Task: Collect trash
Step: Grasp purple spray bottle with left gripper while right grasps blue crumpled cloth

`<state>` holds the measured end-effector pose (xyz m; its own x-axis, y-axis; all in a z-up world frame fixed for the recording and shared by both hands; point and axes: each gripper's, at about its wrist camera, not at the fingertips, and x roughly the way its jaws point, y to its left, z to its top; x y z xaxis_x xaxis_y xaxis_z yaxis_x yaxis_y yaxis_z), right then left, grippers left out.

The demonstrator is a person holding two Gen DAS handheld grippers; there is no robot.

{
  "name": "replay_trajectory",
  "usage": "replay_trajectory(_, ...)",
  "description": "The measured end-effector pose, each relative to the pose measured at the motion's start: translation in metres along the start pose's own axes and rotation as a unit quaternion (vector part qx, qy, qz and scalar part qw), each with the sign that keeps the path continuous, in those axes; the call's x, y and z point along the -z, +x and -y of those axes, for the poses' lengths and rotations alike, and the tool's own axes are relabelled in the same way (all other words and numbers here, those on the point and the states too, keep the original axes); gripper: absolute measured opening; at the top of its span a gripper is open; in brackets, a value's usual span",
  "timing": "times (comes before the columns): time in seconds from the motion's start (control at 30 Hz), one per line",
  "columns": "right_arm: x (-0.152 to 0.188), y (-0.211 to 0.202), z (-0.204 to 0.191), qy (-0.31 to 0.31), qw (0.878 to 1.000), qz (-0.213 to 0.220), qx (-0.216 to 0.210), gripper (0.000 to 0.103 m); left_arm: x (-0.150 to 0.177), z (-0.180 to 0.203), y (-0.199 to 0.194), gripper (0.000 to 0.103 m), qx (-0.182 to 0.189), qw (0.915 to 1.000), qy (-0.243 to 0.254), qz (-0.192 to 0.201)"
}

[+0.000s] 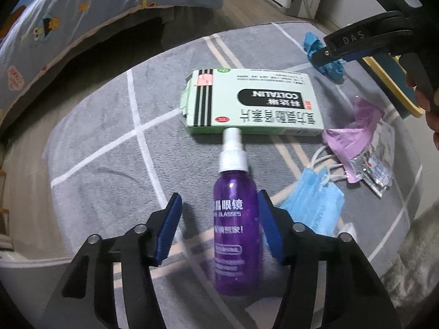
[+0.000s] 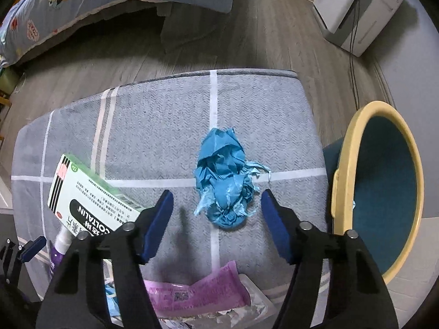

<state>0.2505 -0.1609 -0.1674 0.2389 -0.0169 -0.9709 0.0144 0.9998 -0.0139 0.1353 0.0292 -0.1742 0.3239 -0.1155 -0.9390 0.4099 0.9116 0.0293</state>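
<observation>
Purple spray bottle [image 2: 59,249] mostly hidden behind jaws.

Both the left gripper [image 1: 219,224] and right gripper [image 2: 216,224] have black arms, silver screws, blue-padded jaws.

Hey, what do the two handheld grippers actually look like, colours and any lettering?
The left gripper and the right gripper both have black angular fingers with silver pivot bolts and ribbed blue pads. From the left wrist view, the right one's finger bears pale letters DAS.

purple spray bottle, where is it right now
In the left wrist view the purple spray bottle lies on the grey rug, nozzle toward the green box, blue mask at its right.
</observation>
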Motion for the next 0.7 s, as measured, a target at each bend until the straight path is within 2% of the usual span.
replay_trajectory(0.03, 0.001, 0.002, -0.001, 0.000, 1.000, -0.004, 0.001, 0.060, 0.000, -0.002, 0.001, 0.050, -0.007, 1.0000, -0.002, 0.000)
replay_trajectory(0.1, 0.002, 0.007, 0.001, 0.003, 1.000, -0.016, -0.003, 0.047, -0.001, -0.007, 0.005, 0.039, -0.017, 0.9998, -0.006, -0.002)
replay_trajectory(0.17, 0.003, 0.012, 0.005, 0.004, 1.000, -0.024, -0.008, 0.038, -0.002, -0.012, 0.008, 0.038, -0.024, 0.9995, -0.018, -0.004)
replay_trajectory(0.43, 0.003, -0.004, 0.009, 0.009, 1.000, -0.007, -0.027, 0.037, -0.004, -0.021, -0.001, 0.037, -0.029, 0.9990, -0.034, 0.009)
replay_trajectory(0.7, 0.009, -0.040, 0.018, 0.007, 0.999, 0.016, -0.038, 0.037, -0.007, -0.022, -0.020, 0.036, -0.029, 0.9978, -0.052, 0.029)
